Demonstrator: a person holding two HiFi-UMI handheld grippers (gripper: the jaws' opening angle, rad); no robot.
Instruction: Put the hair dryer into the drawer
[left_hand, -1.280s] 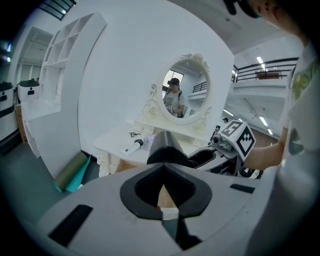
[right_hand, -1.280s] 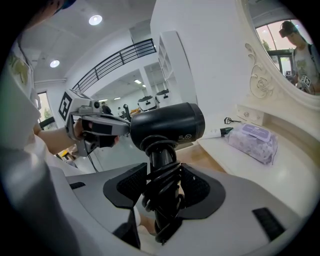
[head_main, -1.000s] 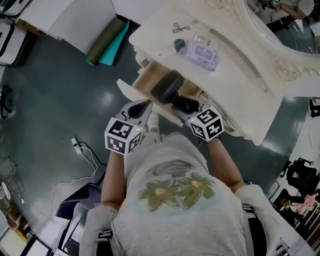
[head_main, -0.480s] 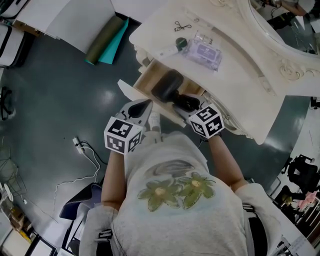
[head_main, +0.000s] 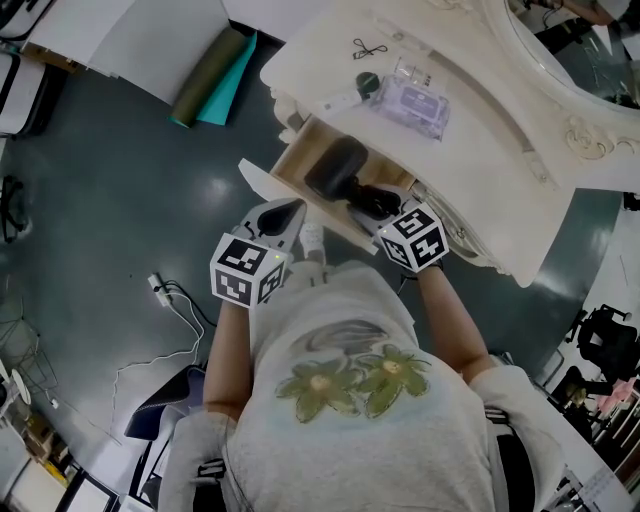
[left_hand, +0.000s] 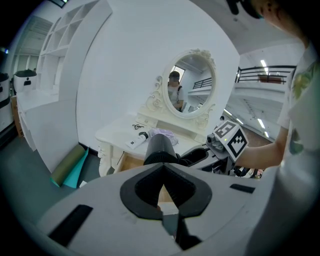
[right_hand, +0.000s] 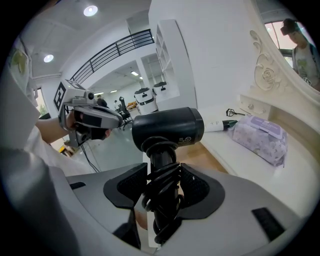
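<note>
Nudged slightly toward the open wooden drawer (head_main: 290, 160), right gripper (right_hand: 164, 187) clamps the cord-wrapped black hair dryer (right_hand: 167, 127); left gripper (left_hand: 162, 170) closed, empty; drawer floor mostly hidden

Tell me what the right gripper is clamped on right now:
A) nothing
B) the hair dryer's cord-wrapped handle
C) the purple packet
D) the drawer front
B: in the right gripper view the right gripper has its jaws pressed against the cord-wrapped handle of the black hair dryer, while the purple packet lies apart on the dresser top.
</note>
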